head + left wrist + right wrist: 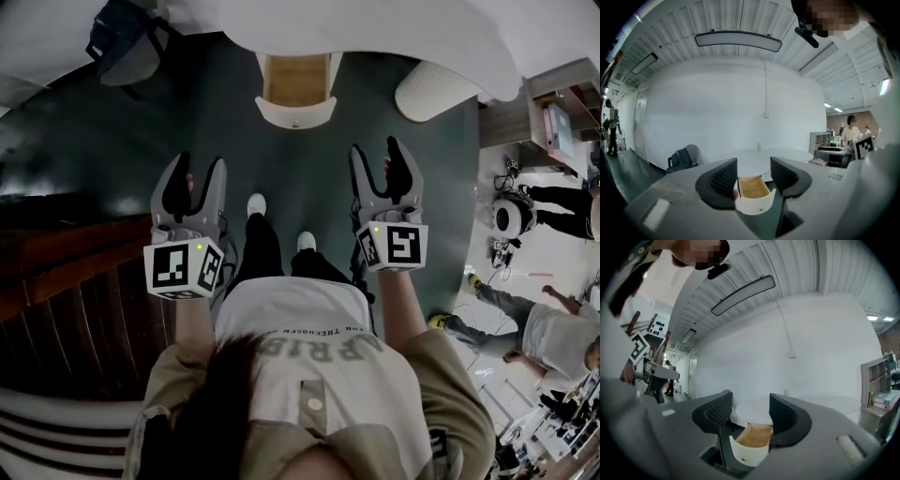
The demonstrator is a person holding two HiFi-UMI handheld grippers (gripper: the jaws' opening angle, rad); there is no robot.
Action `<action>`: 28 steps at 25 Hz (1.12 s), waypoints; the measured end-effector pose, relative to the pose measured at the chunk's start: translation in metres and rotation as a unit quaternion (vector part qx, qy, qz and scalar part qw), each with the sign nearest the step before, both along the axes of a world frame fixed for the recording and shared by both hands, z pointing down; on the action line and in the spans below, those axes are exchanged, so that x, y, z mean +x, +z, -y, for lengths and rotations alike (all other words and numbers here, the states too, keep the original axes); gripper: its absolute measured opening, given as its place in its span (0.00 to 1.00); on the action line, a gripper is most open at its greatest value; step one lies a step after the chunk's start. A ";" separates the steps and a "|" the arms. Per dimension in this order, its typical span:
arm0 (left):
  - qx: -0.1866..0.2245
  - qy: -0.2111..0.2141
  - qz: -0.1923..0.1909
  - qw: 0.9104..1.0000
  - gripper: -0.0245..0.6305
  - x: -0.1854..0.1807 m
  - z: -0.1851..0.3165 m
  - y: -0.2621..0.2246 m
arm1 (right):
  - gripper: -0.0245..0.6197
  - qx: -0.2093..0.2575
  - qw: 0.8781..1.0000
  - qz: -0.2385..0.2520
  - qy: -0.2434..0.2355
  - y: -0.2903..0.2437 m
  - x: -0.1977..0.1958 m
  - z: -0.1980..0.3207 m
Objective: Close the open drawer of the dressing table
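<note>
Both tongs are held out ahead of me and carry nothing. The left grey two-jaw gripper [200, 169] has its jaws spread, and its own view shows only air between the ribbed black pads [726, 177], with the drawer far beyond them. The right grey two-jaw gripper [376, 150] stands spread in the same way, empty.

The open drawer [295, 86], with a pale wooden inside and a curved white front, sticks out towards me from under the white round-edged top of the dressing table [394, 42] at the far side of the scene. A small knob [295, 123] sits at the middle of its front. A bare stretch of dark green floor [309, 178] lies between the drawer and the grippers, so both are well apart from it. The person's white shoes [256, 204] are on that floor, nearer than the drawer. A dark backpack [122, 37] rests far left, and a white ribbed seat [436, 89] stands just right of the drawer.

As I judge it, the task has hardly begun: the drawer is fully out and nothing touches it. What is left is the whole job: step closer, set a gripper against the curved front, and push it away from me until it sits flush under the top
</note>
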State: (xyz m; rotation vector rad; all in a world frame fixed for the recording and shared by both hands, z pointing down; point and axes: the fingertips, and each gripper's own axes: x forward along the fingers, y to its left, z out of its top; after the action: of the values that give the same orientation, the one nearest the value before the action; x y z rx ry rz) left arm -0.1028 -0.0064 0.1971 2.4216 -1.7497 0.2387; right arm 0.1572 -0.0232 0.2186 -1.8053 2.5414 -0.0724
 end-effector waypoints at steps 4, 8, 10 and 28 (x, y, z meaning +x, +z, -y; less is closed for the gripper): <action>-0.004 0.013 0.001 1.000 0.39 -0.012 0.028 0.007 | 0.43 -0.017 1.000 -0.009 0.012 0.021 -0.015 0.024; -0.009 0.024 -0.004 1.000 0.39 -0.029 0.056 0.018 | 0.43 -0.037 0.999 -0.014 0.027 0.047 -0.036 0.053; -0.011 0.027 -0.007 1.000 0.39 -0.037 0.068 0.025 | 0.43 -0.051 0.998 -0.016 0.033 0.065 -0.046 0.064; -0.058 0.023 -0.019 0.998 0.39 -0.047 0.120 0.156 | 0.43 -0.168 0.983 -0.072 0.031 0.290 -0.098 0.141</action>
State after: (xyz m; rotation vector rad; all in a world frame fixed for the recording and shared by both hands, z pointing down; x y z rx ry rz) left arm -0.1503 -0.1264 0.3529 2.3705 -1.6189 0.2886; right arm 0.0588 -0.1643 0.5086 -2.0719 2.7016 -0.4071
